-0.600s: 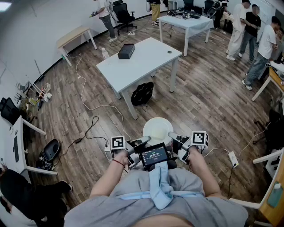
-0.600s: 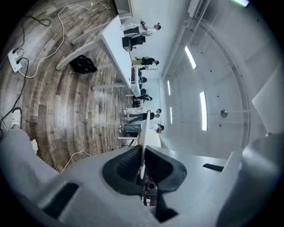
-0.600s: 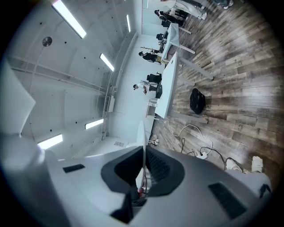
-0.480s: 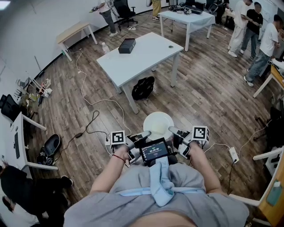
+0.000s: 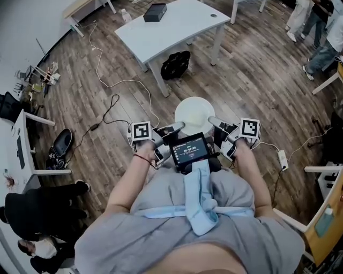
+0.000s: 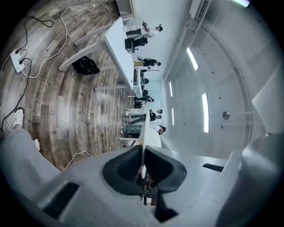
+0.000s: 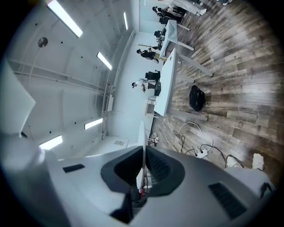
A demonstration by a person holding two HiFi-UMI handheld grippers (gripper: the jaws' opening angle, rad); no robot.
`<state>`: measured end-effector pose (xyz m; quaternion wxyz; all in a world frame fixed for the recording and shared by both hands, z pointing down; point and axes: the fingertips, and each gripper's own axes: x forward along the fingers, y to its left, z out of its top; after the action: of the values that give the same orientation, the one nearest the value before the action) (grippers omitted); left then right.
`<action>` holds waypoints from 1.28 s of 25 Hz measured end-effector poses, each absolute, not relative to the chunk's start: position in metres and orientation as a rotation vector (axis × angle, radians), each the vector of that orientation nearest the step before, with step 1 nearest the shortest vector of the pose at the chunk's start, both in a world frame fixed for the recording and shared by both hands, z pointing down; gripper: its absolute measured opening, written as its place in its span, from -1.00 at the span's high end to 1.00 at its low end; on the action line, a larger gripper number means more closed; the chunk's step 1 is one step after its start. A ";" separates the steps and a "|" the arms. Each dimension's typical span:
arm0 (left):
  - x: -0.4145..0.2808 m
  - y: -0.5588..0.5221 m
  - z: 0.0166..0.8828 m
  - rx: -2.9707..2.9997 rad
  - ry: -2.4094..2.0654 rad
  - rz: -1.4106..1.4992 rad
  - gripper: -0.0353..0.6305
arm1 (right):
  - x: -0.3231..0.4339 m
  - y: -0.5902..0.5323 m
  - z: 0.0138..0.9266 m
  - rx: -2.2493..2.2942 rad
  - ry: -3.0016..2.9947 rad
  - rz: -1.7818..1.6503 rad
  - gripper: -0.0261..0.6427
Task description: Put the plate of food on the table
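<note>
In the head view a round white plate (image 5: 194,113) hangs level in front of the person's lap, above the wooden floor. I cannot make out any food on it. My left gripper (image 5: 177,127) is shut on its left rim and my right gripper (image 5: 213,121) on its right rim. The left gripper view shows the plate (image 6: 143,131) edge-on, pinched between the dark pads of the left gripper (image 6: 142,165). In the right gripper view the plate (image 7: 141,137) is likewise clamped in the right gripper (image 7: 143,167). The white table (image 5: 177,27) stands ahead, apart from the plate.
A black box (image 5: 154,12) lies on the table's far end and a black bag (image 5: 176,64) sits under it. Cables and a power strip (image 5: 278,159) run over the floor. People (image 5: 321,51) stand at the upper right. A desk (image 5: 21,155) borders the left.
The view has tilted down, so the table has slid toward the top of the frame. Both grippers still hold the plate the same way.
</note>
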<state>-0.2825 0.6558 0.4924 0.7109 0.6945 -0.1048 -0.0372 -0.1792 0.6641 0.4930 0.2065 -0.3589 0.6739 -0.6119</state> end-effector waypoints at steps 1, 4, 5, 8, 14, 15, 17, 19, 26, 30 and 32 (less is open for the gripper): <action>-0.283 0.656 0.493 1.537 -0.233 -0.081 0.81 | -0.180 0.664 0.492 -0.989 1.867 -1.705 0.81; -0.282 0.654 0.492 1.540 -0.229 -0.082 0.81 | -0.179 0.662 0.487 -0.966 1.850 -1.692 0.81; -0.281 0.653 0.491 1.545 -0.225 -0.083 0.81 | -0.178 0.661 0.487 -0.965 1.852 -1.688 0.81; -0.280 0.653 0.491 1.550 -0.215 -0.081 0.81 | -0.178 0.662 0.487 -0.959 1.846 -1.688 0.81; -0.278 0.654 0.489 1.541 -0.213 -0.080 0.81 | -0.177 0.663 0.488 -0.965 1.833 -1.701 0.81; -0.277 0.653 0.489 1.544 -0.212 -0.083 0.81 | -0.176 0.663 0.487 -0.962 1.832 -1.701 0.81; -0.276 0.651 0.489 1.545 -0.212 -0.086 0.81 | -0.175 0.661 0.486 -0.957 1.830 -1.704 0.81; -0.274 0.650 0.488 1.538 -0.219 -0.088 0.81 | -0.174 0.659 0.486 -0.959 1.830 -1.709 0.81; -0.267 0.617 0.493 1.509 -0.233 -0.087 0.81 | -0.167 0.627 0.492 -0.966 1.809 -1.739 0.81; -0.260 0.549 0.492 1.490 -0.231 -0.089 0.81 | -0.160 0.559 0.491 -0.973 1.797 -1.770 0.81; -0.260 0.543 0.493 1.504 -0.225 -0.086 0.81 | -0.161 0.553 0.490 -0.975 1.802 -1.763 0.81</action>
<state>-0.2597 0.5427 0.4930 0.7238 0.6813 -0.1020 -0.0392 -0.1606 0.5526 0.4897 0.2176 -0.3522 0.6506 -0.6367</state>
